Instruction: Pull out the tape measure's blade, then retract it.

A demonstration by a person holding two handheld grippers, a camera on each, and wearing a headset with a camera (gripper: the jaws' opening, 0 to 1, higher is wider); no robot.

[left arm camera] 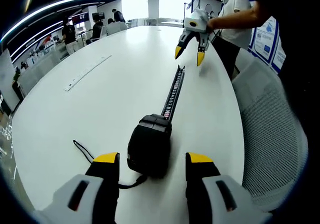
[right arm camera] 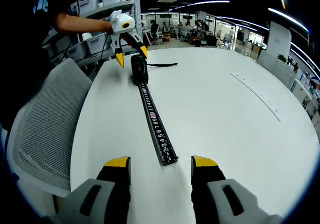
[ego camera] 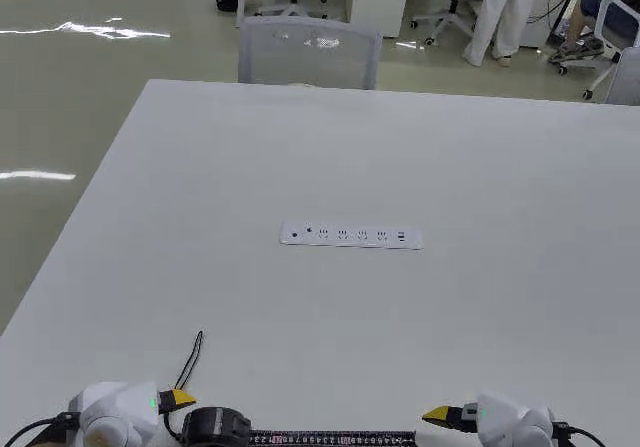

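A black tape measure (left arm camera: pixel 149 144) lies on the white table, just ahead of my left gripper (left arm camera: pixel 152 158), whose yellow-tipped jaws stand open on either side of its case without touching it. Its black blade (right arm camera: pixel 156 125) is drawn out flat along the table toward my right gripper (right arm camera: pixel 161 162), which is open with the blade's end hook (right arm camera: pixel 170 159) just in front of the gap. In the head view the case (ego camera: pixel 213 428) sits at the bottom edge beside the left gripper (ego camera: pixel 175 400), the blade (ego camera: pixel 330 437) runs right, and the right gripper (ego camera: pixel 440 416) is a short way beyond its end.
A white power strip (ego camera: pixel 350 236) lies mid-table. The tape's black wrist strap (ego camera: pixel 191 358) trails from the case. Grey mesh chairs (ego camera: pixel 308 51) stand at the far table edge, and a mesh chair (right arm camera: pixel 42 129) is close by the near edge. People stand in the background.
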